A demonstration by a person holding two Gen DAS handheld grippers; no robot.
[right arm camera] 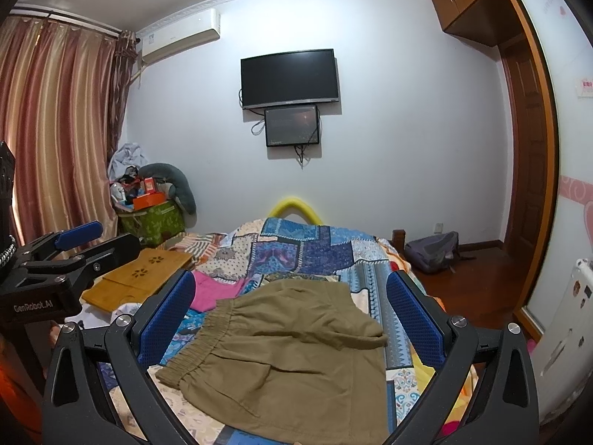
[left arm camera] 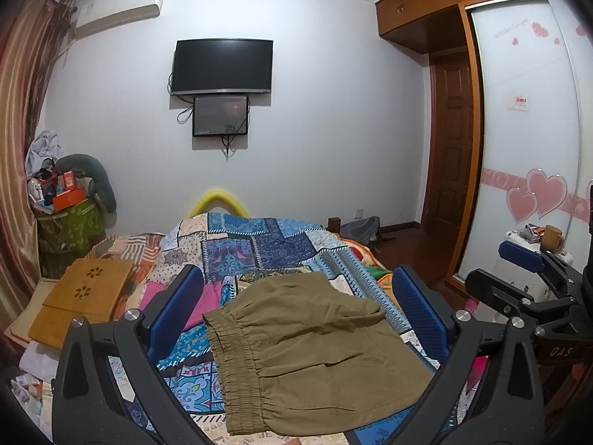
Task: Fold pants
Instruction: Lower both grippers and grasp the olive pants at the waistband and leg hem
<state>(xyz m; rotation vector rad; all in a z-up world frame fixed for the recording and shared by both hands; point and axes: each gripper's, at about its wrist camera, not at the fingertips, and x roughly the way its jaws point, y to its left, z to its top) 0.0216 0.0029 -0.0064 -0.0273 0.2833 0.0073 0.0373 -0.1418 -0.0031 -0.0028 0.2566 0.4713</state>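
Khaki shorts (left arm camera: 315, 356) spread on a patchwork quilt (left arm camera: 281, 252) over the bed, elastic waistband (left arm camera: 237, 367) to the left and legs running right, one leg already lying across the other, or so it looks. Flat and central, likely to leave room for the next fold. Left tongs (left arm camera: 296, 315) gaping wide, blue pads (left arm camera: 176, 306) standing either side of the garment and above it, gripping nothing. Held level, aimed along the bed toward the wall-mounted television (left arm camera: 222, 66), poised over the waistband end. Right tongs (left arm camera: 519, 259) visible at the right edge, well apart from the cloth; whether spread or closed cannot be told from here. Bamboo lap tray (left arm camera: 81, 304) resting at the bed's left side, clear of the work.

From the right wrist, same shorts (right arm camera: 292, 356) seen between the fingers, waistband (right arm camera: 196, 341) nearer the left pad, hems toward the right. Right tongs (right arm camera: 292, 319) likewise spread wide and empty, hovering over the garment, not touching it. Pointed forward and slightly down, squared to the bed. Left tongs (right arm camera: 79, 235) showing at the left edge, side-on, raised beside the lap tray (right arm camera: 137, 278). Both seemingly readied for a two-handed pinch, probably waistband and hem, judging by the hover.
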